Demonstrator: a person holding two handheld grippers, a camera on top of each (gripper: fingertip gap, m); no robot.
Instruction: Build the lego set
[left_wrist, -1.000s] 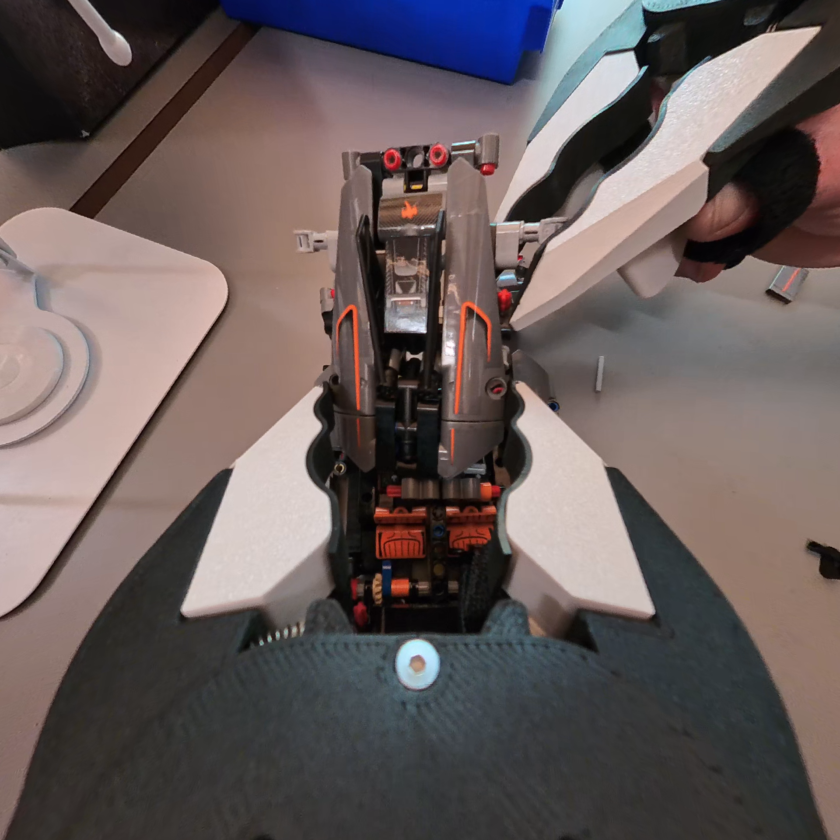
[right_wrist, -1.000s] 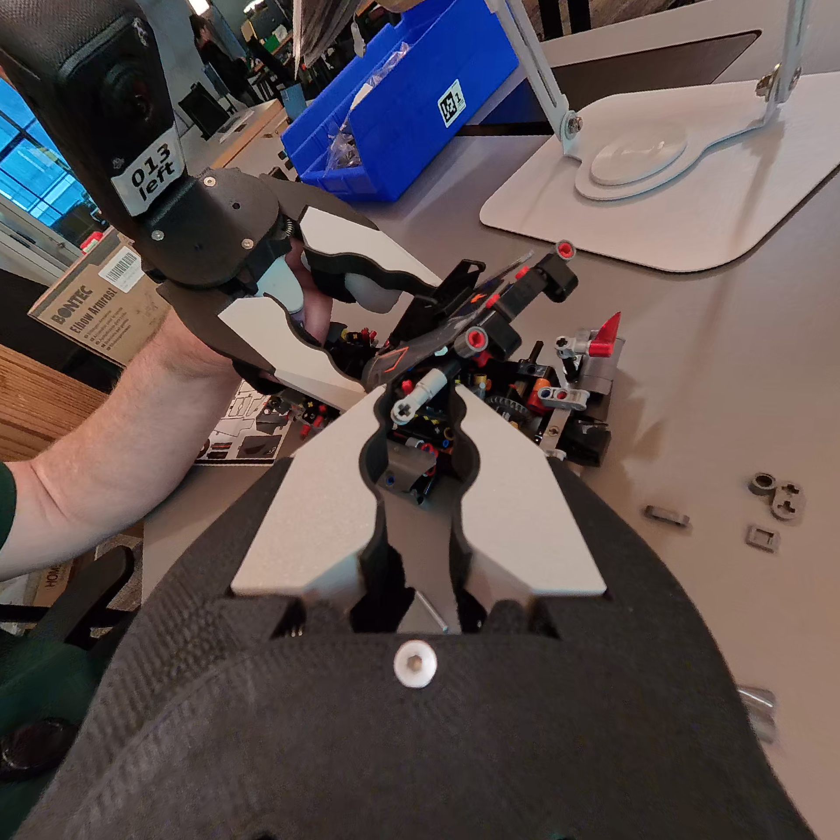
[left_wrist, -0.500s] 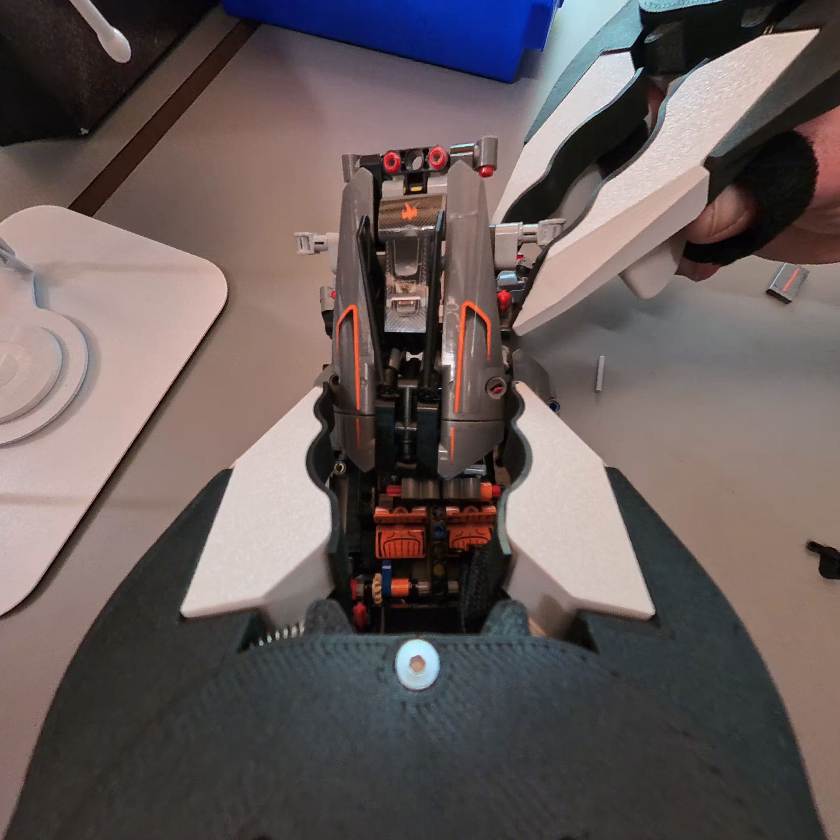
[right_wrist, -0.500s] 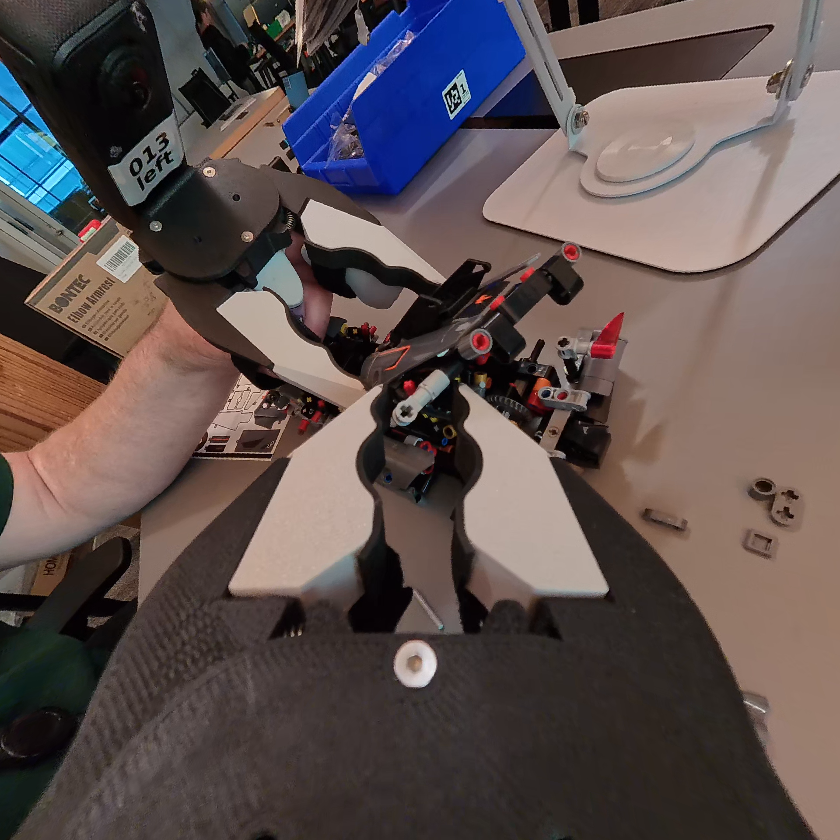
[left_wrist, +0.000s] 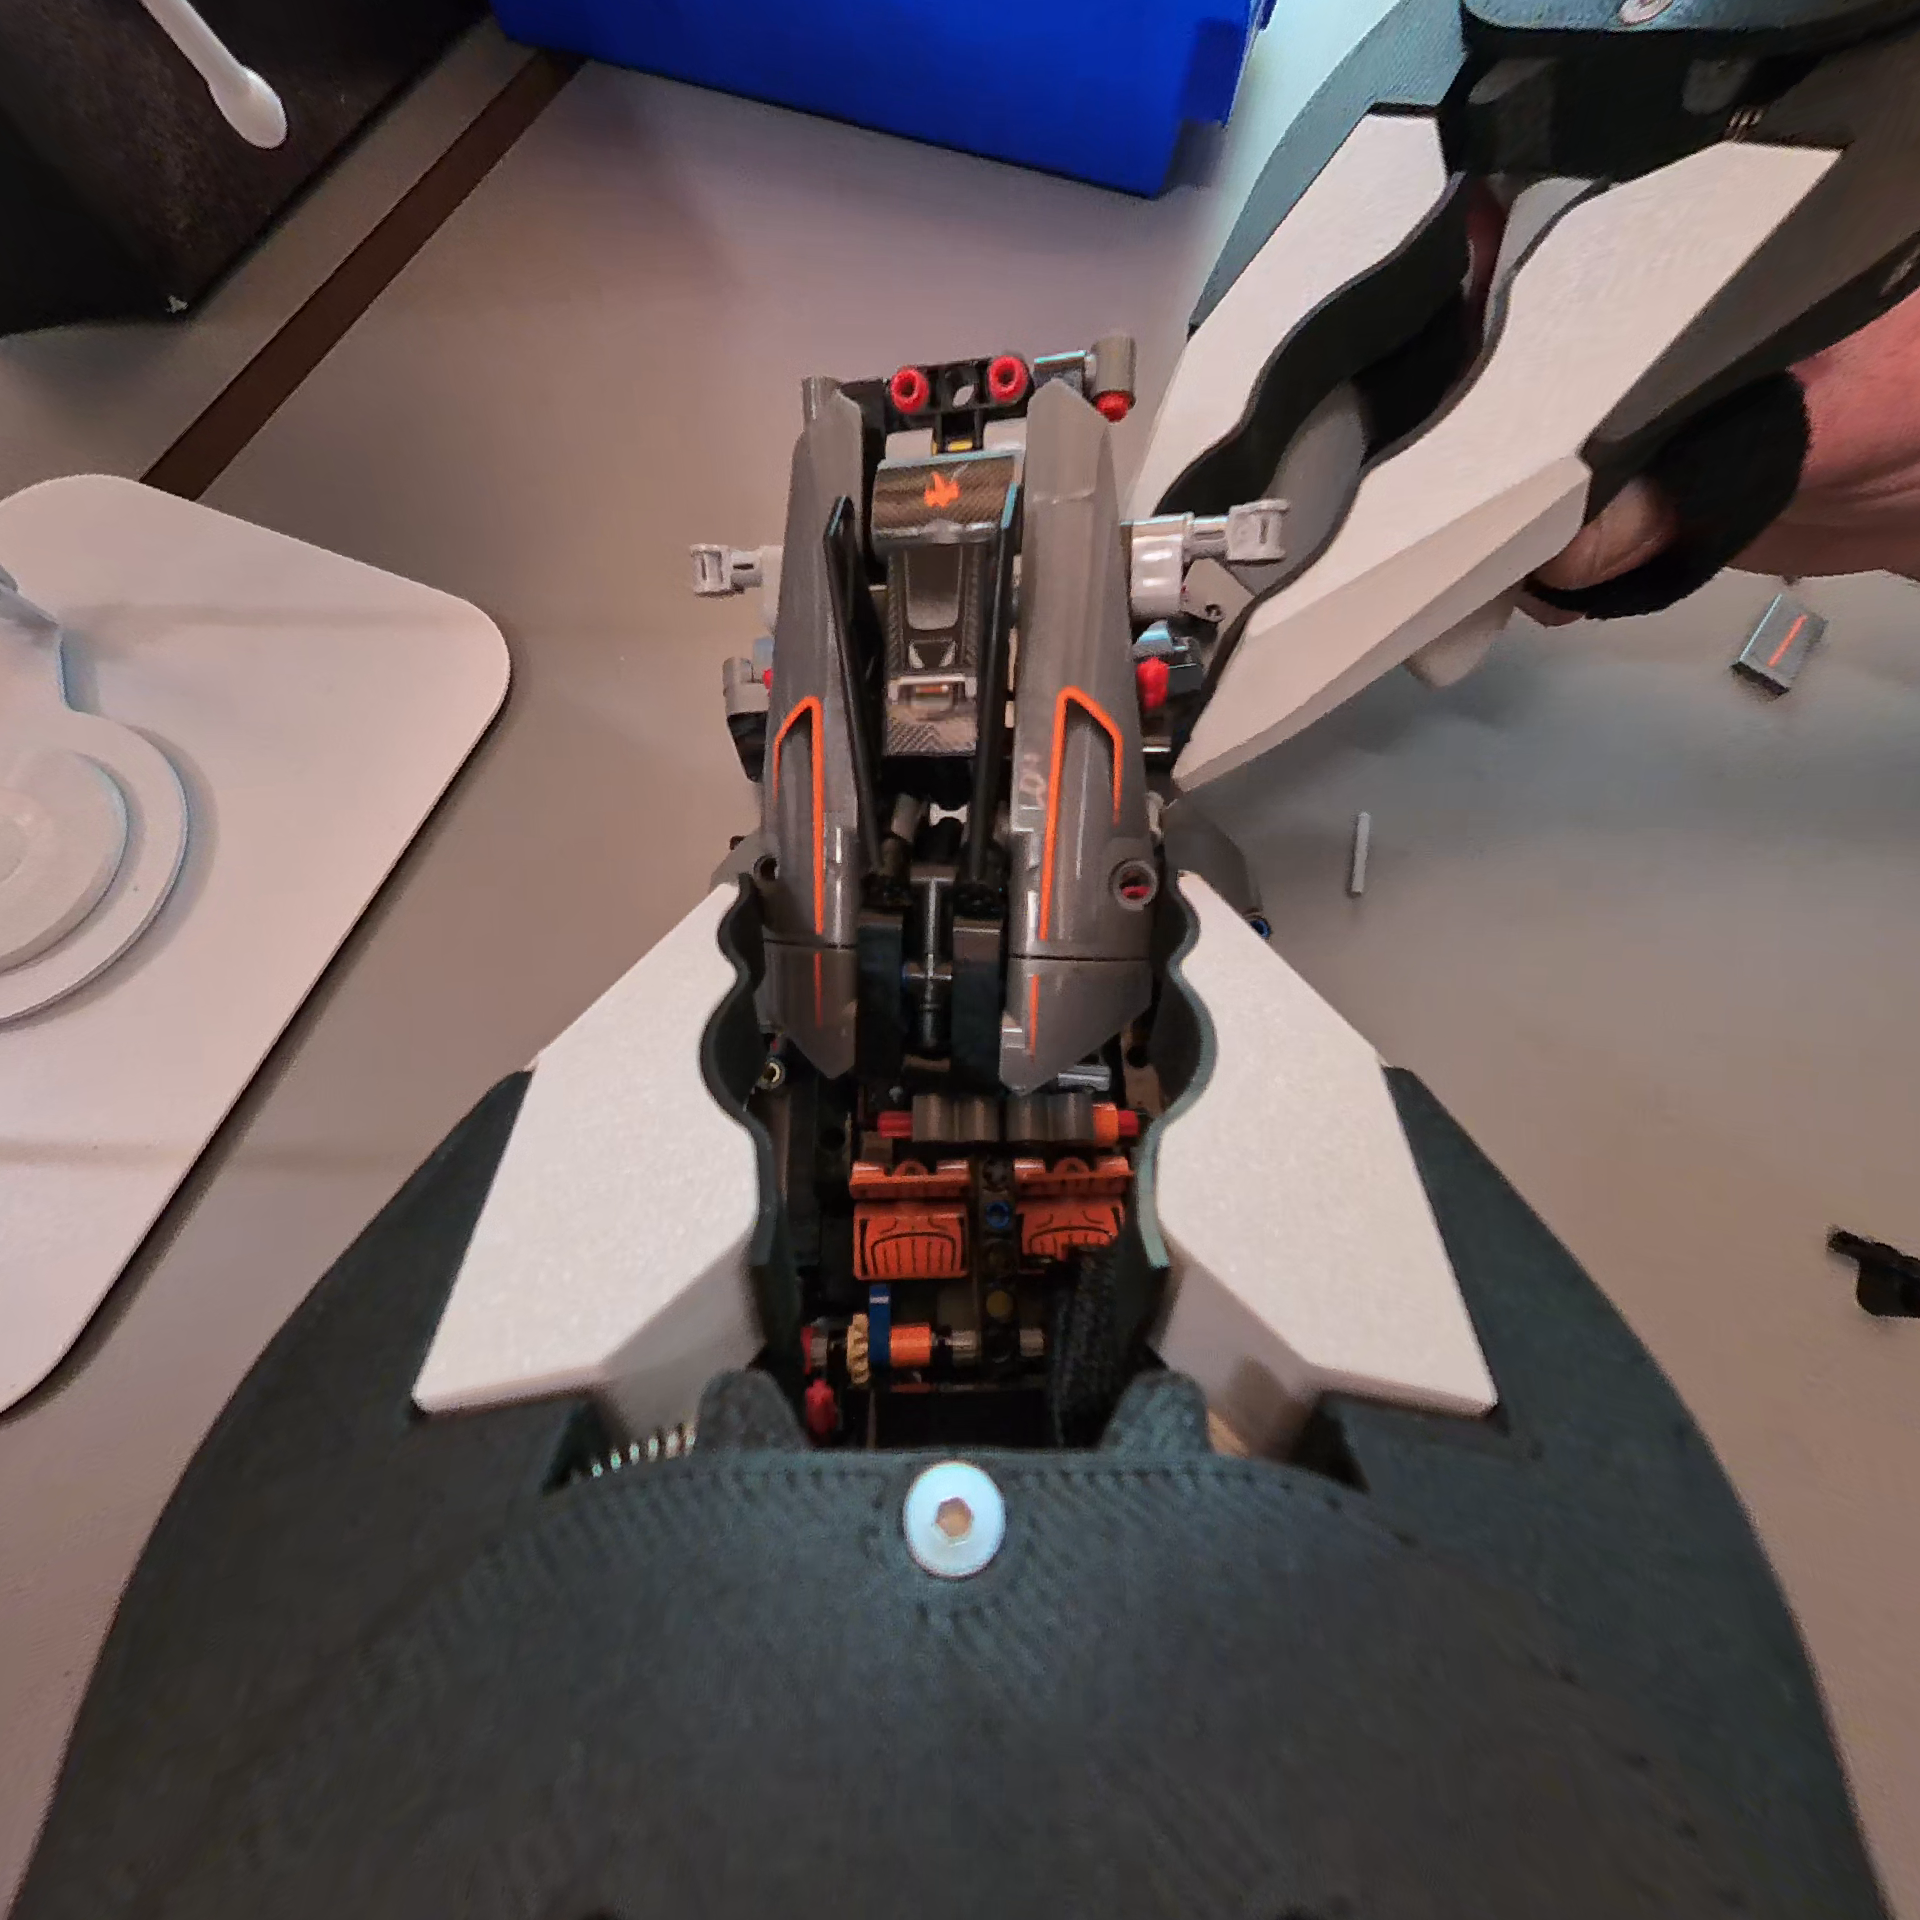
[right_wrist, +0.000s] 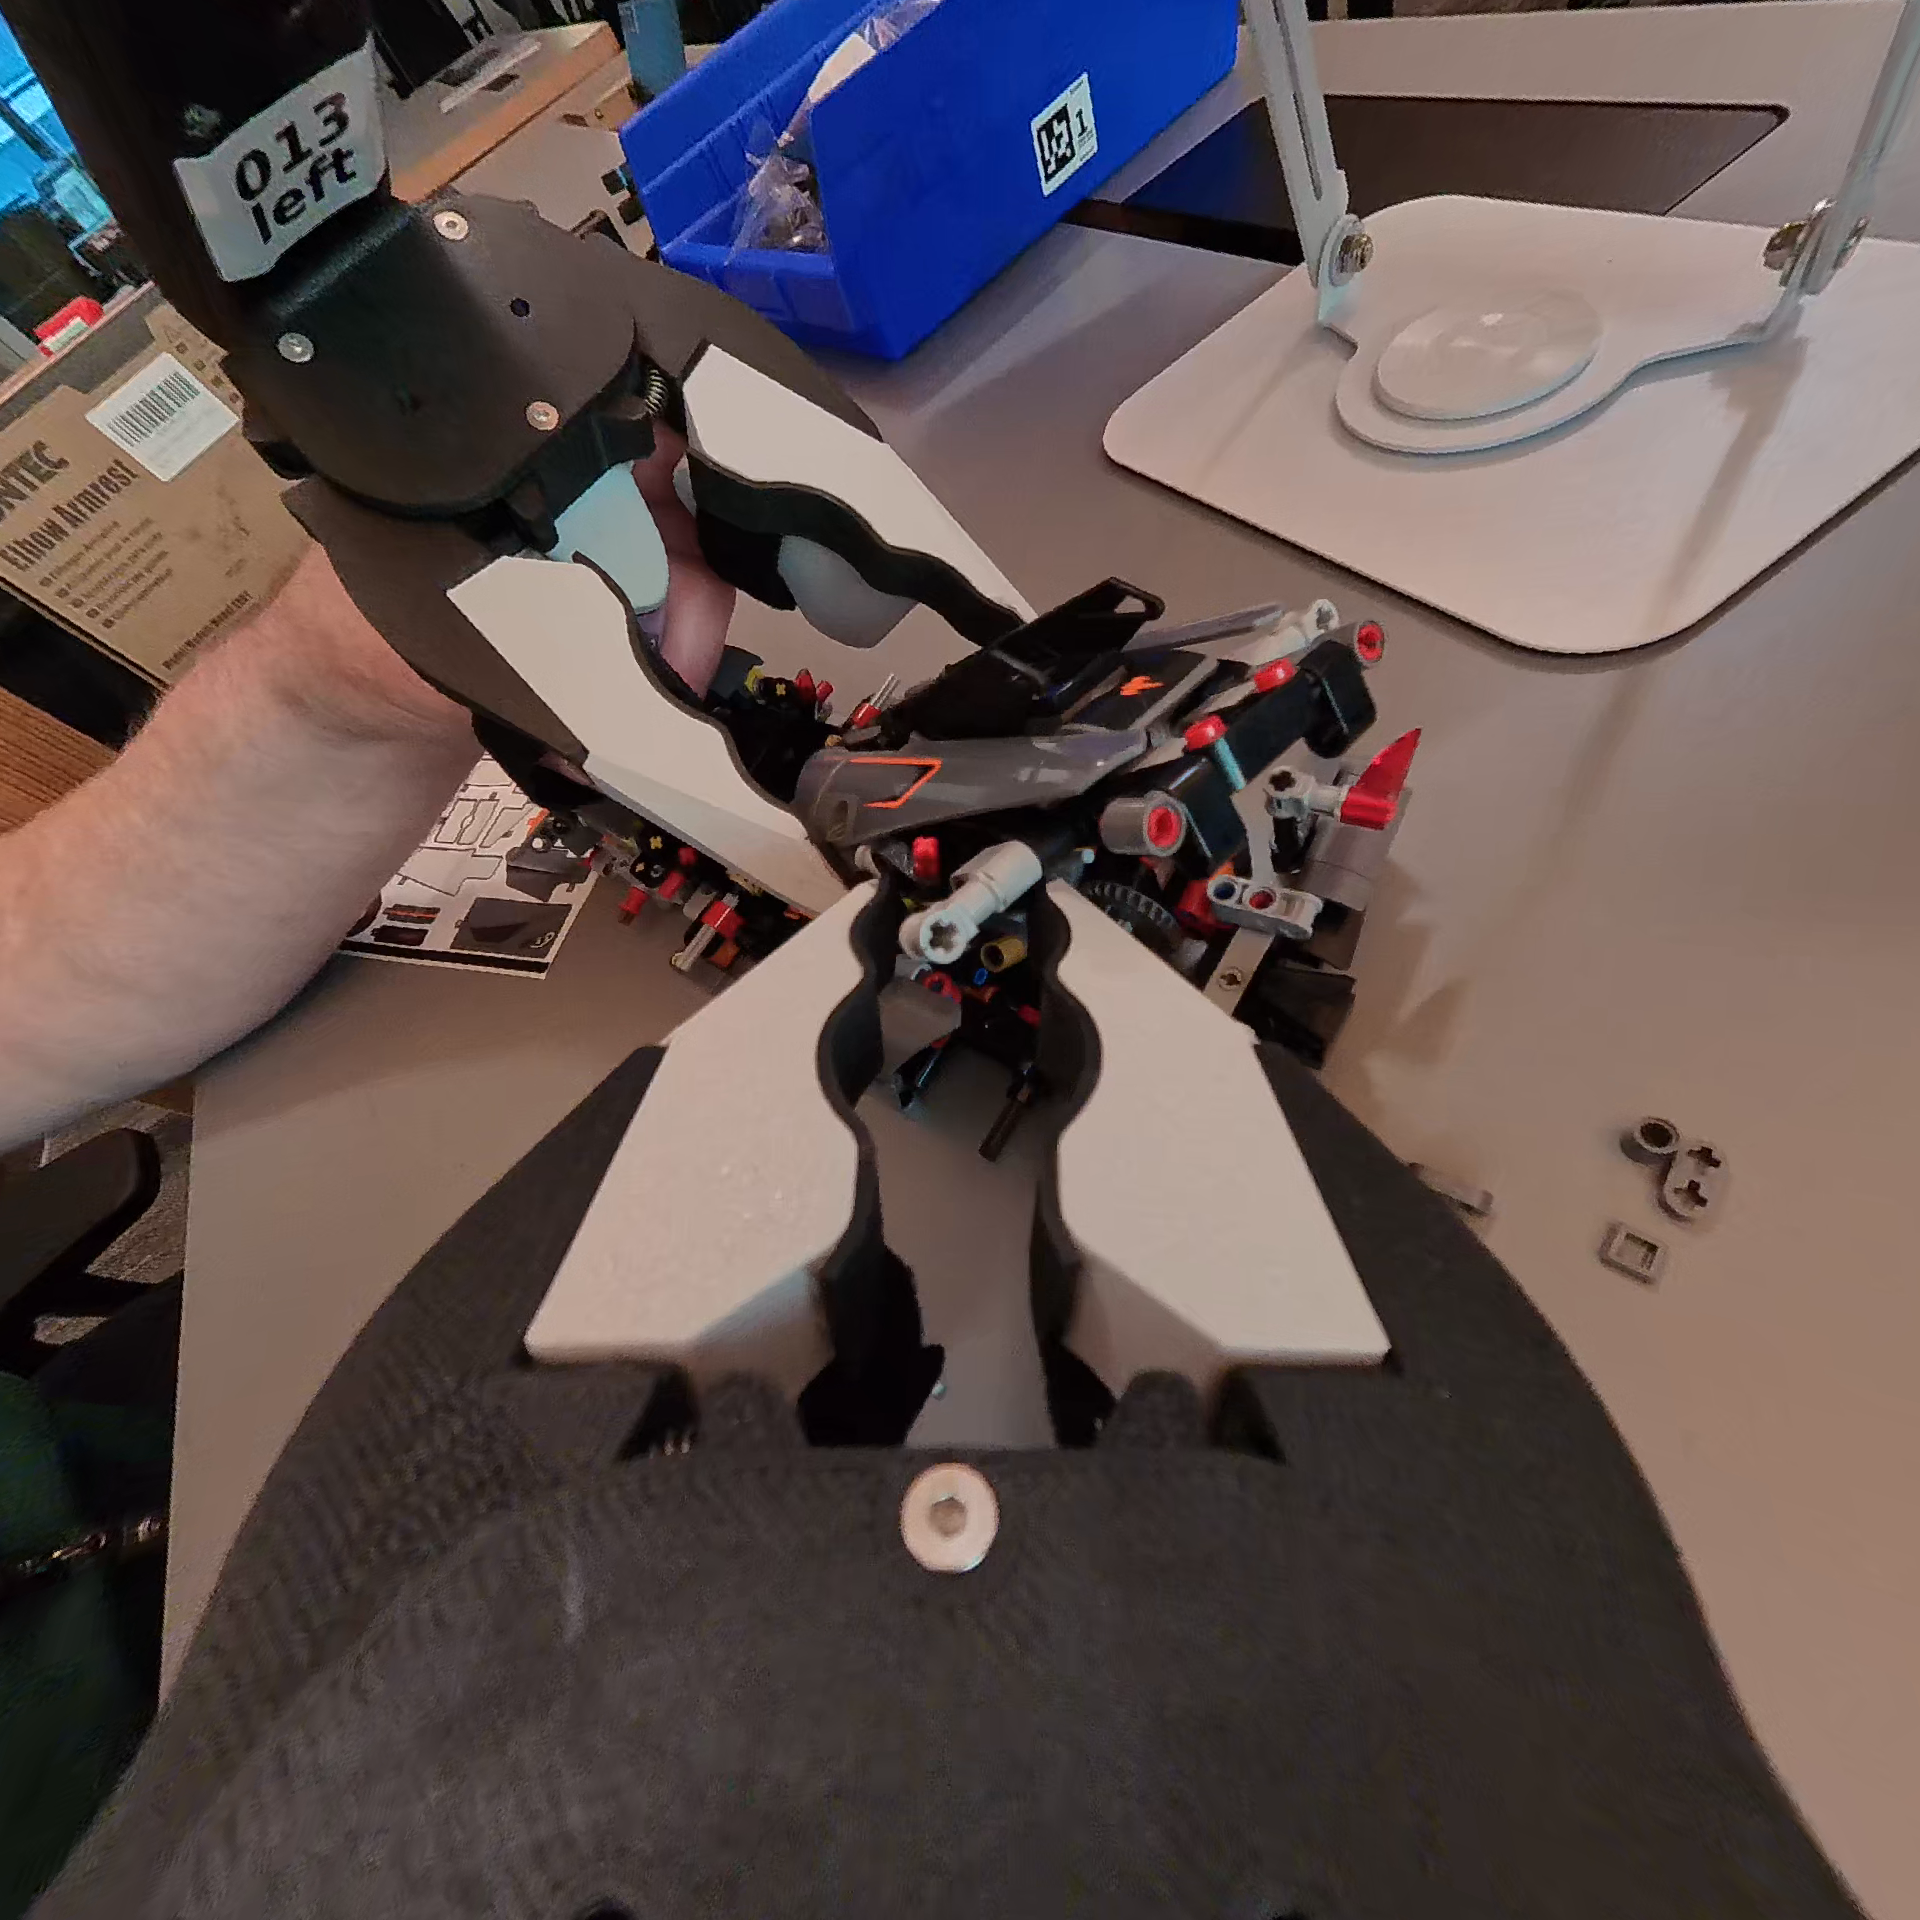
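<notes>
The lego model (left_wrist: 956, 727), a grey car body with orange stripes and black and red pins, is held nose away between my left gripper's (left_wrist: 961, 894) fingers, which are shut on its sides. In the right wrist view the model (right_wrist: 1039, 769) is tilted above the table in the left gripper (right_wrist: 930, 753). My right gripper (right_wrist: 956, 899) is open at the model's side. Its tips stand on either side of a light grey pin (right_wrist: 971, 899) without touching it. It also shows in the left wrist view (left_wrist: 1158, 639), coming in from the upper right.
A blue bin (right_wrist: 935, 156) and a white stand base (right_wrist: 1558, 468) are at the back. Loose grey pieces (right_wrist: 1673, 1153) lie to the right. A booklet (right_wrist: 468, 894), several loose parts (right_wrist: 707, 914) and a cardboard box (right_wrist: 114, 499) are on the left. Only a small space, under 4 cm, lies between the two pairs of fingers.
The right gripper has edged slightly nearer along the model's side, its gap about the same. The left gripper keeps its hold on the model, which has tilted a little.
</notes>
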